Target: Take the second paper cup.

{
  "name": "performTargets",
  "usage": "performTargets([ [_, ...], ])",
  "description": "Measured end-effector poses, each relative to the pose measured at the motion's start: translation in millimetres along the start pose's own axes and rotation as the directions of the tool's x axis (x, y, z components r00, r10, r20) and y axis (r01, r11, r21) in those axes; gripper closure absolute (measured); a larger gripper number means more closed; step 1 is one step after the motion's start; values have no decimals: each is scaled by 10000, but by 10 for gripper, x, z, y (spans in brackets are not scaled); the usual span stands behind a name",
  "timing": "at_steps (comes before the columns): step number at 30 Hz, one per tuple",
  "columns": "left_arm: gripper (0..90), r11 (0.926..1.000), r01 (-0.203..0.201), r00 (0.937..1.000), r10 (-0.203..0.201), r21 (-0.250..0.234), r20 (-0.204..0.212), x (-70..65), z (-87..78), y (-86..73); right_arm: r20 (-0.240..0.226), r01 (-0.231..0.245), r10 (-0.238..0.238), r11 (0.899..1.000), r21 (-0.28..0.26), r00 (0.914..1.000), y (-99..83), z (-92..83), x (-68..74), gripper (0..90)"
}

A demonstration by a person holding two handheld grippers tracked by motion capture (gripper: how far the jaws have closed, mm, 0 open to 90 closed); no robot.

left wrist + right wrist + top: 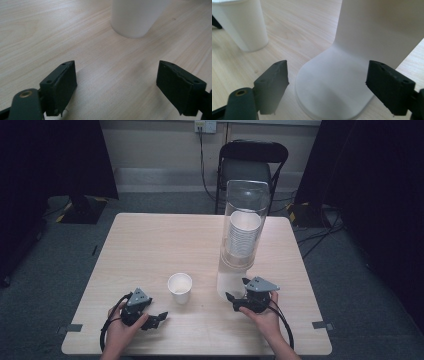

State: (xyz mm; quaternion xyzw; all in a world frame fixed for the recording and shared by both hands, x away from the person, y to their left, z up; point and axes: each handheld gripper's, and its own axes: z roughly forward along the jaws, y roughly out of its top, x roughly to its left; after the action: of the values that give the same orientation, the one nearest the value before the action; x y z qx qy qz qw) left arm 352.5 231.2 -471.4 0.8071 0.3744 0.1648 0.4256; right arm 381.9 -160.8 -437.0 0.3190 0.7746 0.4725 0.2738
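Grey carpet surrounds a pale wooden table (pixel 150 245). At its two o'clock edge stands a clear cup dispenser (pixel 242 232) stacked with cups. The right gripper (pixel 239 301), jaws spread, faces its white base. The left gripper (pixel 159 318), jaws spread, rests at seven o'clock. A paper cup (pixel 180 288) sits upright between them.
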Motion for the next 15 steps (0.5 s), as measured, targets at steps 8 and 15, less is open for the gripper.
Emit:
performTargets([
  [8,152,9979,-615,9976,621,204,-303,-50,23,-3,195,-541,546,9982,-243,9983,20,5,-55,146],
  [15,137,9947,-955,9942,973,377,-467,-83,35,-2,425,-555,579,9969,-565,9974,168,-14,-96,145],
])
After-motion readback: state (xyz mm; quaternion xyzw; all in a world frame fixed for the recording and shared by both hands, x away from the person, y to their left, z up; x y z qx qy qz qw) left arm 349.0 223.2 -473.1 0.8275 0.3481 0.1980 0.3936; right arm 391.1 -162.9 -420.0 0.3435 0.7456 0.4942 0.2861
